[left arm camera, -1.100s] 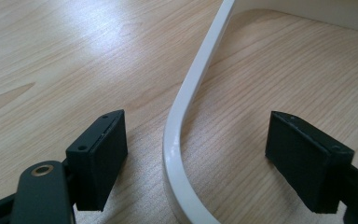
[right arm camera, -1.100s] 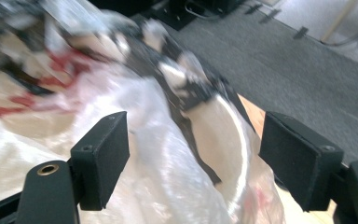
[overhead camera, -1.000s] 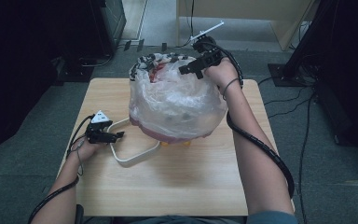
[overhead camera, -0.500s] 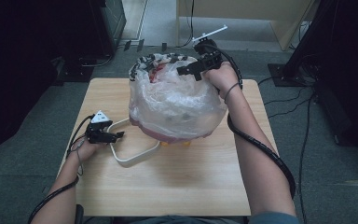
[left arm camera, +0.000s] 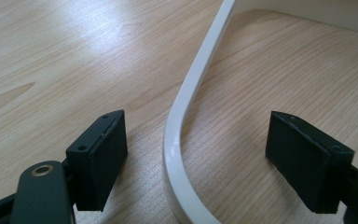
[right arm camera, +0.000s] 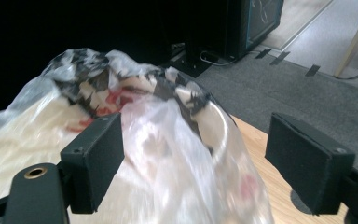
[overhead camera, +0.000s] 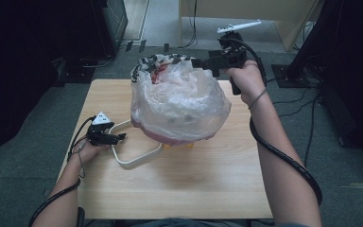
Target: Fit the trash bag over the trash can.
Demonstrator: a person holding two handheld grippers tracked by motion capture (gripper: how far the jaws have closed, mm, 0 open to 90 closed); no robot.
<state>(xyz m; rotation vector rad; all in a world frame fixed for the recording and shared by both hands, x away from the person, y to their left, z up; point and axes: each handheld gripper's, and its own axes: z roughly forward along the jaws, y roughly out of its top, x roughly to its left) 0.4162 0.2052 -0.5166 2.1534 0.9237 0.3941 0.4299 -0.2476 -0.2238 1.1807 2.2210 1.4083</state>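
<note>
Centrally on the pale wood-grain desk [overhead camera: 179, 189] sits a crinkled, clear plastic bag [overhead camera: 179, 101] over a basket, its smooth white handle [left arm camera: 186, 98] curving between the left gripper's [overhead camera: 118, 138] spread fingers [left arm camera: 100, 154], untouched. Raised, the right gripper [overhead camera: 199, 62] has just been opening, bag film between its parted fingers [right arm camera: 93, 158].

Soft overhead light falls evenly on the tabletop [overhead camera: 179, 189], while the room to either side sinks into near black. Pale glare streaks the wood ahead of the left hand-held gripper [left arm camera: 196, 154], whose view is sharp. The plastic bag [right arm camera: 177, 154] between the right hand-held gripper [right arm camera: 196, 158] pads is smeared by motion blur.
</note>
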